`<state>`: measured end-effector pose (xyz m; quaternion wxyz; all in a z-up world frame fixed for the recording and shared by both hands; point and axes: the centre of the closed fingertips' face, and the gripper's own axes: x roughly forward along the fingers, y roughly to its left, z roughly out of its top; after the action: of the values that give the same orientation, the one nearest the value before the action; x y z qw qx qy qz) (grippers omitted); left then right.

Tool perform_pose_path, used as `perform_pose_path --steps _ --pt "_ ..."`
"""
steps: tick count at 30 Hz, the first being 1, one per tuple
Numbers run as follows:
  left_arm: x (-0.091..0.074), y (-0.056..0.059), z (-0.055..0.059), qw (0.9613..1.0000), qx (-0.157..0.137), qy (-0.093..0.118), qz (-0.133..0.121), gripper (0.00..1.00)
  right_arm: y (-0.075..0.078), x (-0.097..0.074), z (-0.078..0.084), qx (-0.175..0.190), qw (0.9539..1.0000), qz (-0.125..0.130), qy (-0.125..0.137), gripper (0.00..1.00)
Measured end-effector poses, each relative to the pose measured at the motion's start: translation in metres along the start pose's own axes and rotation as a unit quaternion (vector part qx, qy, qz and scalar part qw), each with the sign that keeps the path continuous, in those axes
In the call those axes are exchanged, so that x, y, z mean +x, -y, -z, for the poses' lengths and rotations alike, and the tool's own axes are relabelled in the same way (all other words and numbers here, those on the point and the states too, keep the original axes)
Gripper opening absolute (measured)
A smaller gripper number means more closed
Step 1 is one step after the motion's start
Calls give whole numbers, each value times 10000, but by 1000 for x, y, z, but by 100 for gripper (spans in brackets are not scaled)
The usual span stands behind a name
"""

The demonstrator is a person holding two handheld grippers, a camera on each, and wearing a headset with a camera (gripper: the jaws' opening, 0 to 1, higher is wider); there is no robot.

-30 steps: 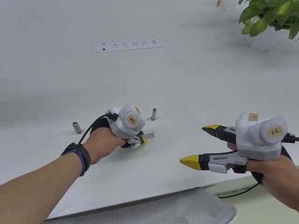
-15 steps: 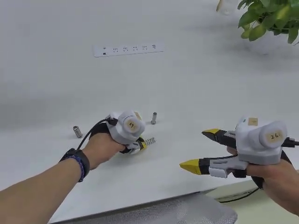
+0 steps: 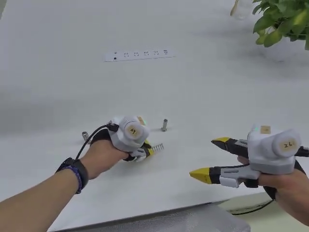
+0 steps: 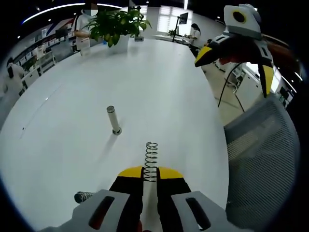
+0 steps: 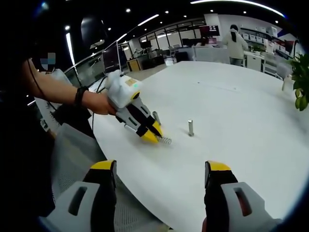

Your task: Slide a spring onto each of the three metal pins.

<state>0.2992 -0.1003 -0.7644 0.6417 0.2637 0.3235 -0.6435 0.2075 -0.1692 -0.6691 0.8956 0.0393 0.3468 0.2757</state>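
My left gripper (image 3: pixel 147 151) rests low on the white table, shut on one end of a small spring (image 3: pixel 157 146) that lies pointing right. In the left gripper view the spring (image 4: pixel 151 161) sticks out from between the yellow tips (image 4: pixel 150 173). A bare metal pin (image 3: pixel 164 125) stands upright just beyond it, also seen as the pin (image 4: pixel 113 120) and the pin (image 5: pixel 190 127). Another pin (image 3: pixel 85 136) stands left of the hand, and the coils of a spring show on it in the left gripper view (image 4: pixel 83 196). My right gripper (image 3: pixel 210 157) hovers open at the right, empty.
A white power strip (image 3: pixel 140 54) lies far back on the table. A potted plant (image 3: pixel 285 21) stands at the back right corner. The table's front edge (image 3: pixel 159 205) runs just below the grippers, with a mesh chair (image 3: pixel 159 223) beneath it.
The head camera has shifted a little. My left gripper still holds the spring near the middle pin, with the hand drawn slightly left. The right gripper stays open.
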Motion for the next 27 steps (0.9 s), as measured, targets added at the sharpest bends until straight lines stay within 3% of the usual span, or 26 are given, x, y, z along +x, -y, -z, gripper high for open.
perform_pose_path --steps 13,27 --pt "-37 -2 -2 9996 106 215 -162 2 -8 12 -5 -87 9997 -209 -9 71" --pt "-74 7 -2 9984 250 416 -305 2 -20 31 -15 -299 9983 -489 -68 70"
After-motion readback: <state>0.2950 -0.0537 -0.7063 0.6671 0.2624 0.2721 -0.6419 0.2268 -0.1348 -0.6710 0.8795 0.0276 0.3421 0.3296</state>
